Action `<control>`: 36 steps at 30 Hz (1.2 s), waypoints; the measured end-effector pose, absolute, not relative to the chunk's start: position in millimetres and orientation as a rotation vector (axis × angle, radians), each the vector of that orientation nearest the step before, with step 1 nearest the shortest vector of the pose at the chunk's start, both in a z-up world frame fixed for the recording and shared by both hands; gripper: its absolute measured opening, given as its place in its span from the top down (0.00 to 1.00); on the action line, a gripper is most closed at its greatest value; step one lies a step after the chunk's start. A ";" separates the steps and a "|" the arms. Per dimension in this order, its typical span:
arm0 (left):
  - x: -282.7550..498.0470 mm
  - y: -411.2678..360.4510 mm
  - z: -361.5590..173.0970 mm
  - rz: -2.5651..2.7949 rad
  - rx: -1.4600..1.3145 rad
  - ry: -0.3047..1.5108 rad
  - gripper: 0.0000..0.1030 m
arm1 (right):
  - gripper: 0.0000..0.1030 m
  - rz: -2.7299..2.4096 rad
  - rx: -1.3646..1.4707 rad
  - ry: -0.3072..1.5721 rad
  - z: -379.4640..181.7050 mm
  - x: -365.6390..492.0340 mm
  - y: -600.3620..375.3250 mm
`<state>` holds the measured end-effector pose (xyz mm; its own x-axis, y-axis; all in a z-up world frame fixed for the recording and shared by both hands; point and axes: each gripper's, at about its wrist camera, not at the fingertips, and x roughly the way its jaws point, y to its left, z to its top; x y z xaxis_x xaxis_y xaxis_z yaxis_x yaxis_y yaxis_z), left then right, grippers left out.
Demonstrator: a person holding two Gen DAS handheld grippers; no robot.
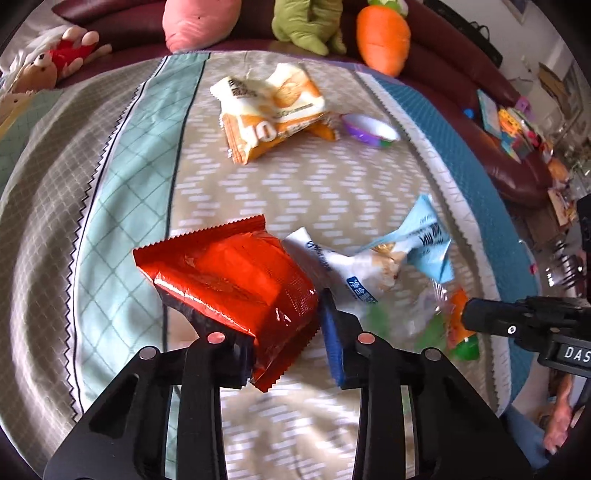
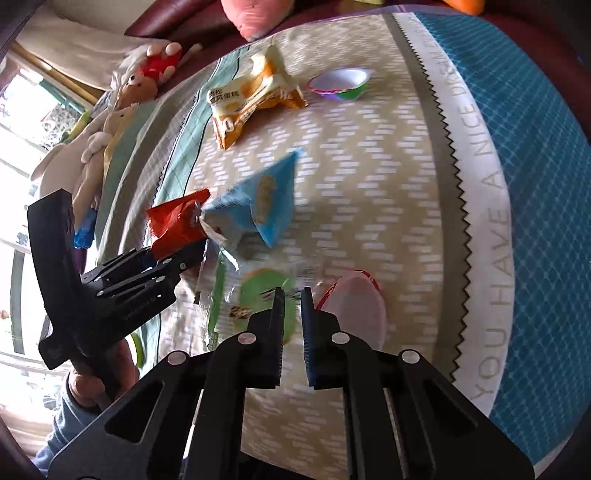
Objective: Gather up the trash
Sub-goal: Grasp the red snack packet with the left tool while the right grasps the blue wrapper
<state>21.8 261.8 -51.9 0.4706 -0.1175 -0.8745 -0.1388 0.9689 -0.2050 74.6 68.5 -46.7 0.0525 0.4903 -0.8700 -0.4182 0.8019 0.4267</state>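
Note:
A red foil wrapper (image 1: 236, 288) lies on the patterned bedspread (image 1: 303, 192), and my left gripper (image 1: 255, 310) is shut on it, one pad against each side. From the right wrist view the left gripper (image 2: 184, 254) holds that red wrapper (image 2: 173, 225) at its tip. A blue and white wrapper (image 1: 406, 254) rests against it. My right gripper (image 2: 291, 295) is shut on a clear plastic wrapper (image 2: 266, 310) printed with green and red discs. In the left wrist view the right gripper (image 1: 467, 317) comes in from the right edge at that clear wrapper (image 1: 443, 328).
Farther back lie an orange and white snack wrapper (image 1: 269, 110) and a small purple cup (image 1: 369, 129). Plush toys line the dark red headboard: a pink one (image 1: 199, 22), a green one (image 1: 306, 26), a carrot (image 1: 384, 37). Cluttered books (image 1: 509, 125) sit at the right.

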 end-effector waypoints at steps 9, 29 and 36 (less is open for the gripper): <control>-3.7 282.4 -43.7 0.020 -0.322 1.075 0.69 | 0.57 0.729 0.027 1.327 -37.4 73.6 85.4; -9.7 317.6 -43.1 0.119 -0.452 1.067 0.29 | 0.33 0.690 -0.005 1.338 -32.3 108.6 118.3; -1.9 310.4 -56.4 0.143 -0.414 1.097 0.49 | 0.33 0.690 0.061 1.408 -63.5 122.5 127.2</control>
<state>-1.9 310.4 -56.4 0.4563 -0.0894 -0.8853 -0.3139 0.9148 -0.2542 122.5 127.2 -63.5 0.0036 0.4747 -0.8801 -0.4047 0.8055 0.4328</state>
